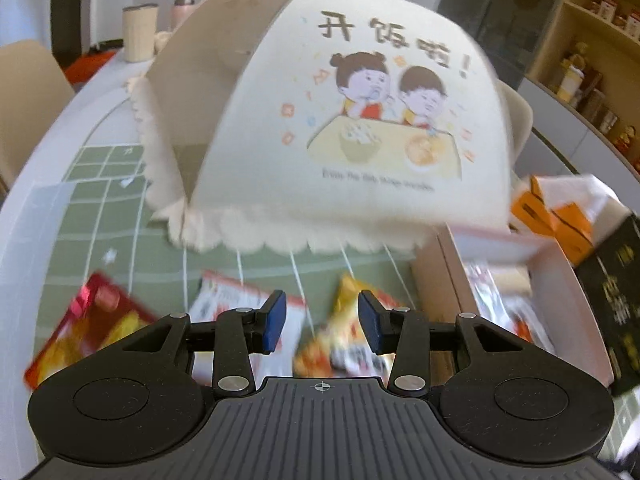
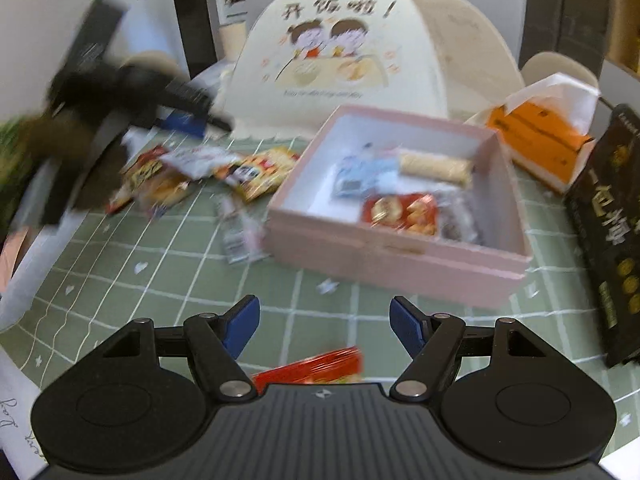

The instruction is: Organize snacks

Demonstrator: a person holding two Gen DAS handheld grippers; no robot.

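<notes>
- Yellow-and-orange crinkled snack packet (image 1: 344,340) lies on the green grid-patterned table mat (image 1: 100,220), just ahead of the left gripper (image 1: 322,318); its long axis runs away from the spread blue pads, nothing between them.
- Right gripper (image 2: 324,326) is also spread and empty; a red flat snack packet (image 2: 316,368) lies crosswise just below its jaws.
- Ahead of it, the open pink cardboard box (image 2: 384,252) holds a red packet, a pale blue packet and a beige wafer roll.

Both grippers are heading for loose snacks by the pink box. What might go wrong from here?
1. Yellow packet overlaps a white packet; the left gripper may catch both.
2. Red packet lies near the table edge under the right gripper; a nudge might push it off.
3. The pink box is filling up.
</notes>
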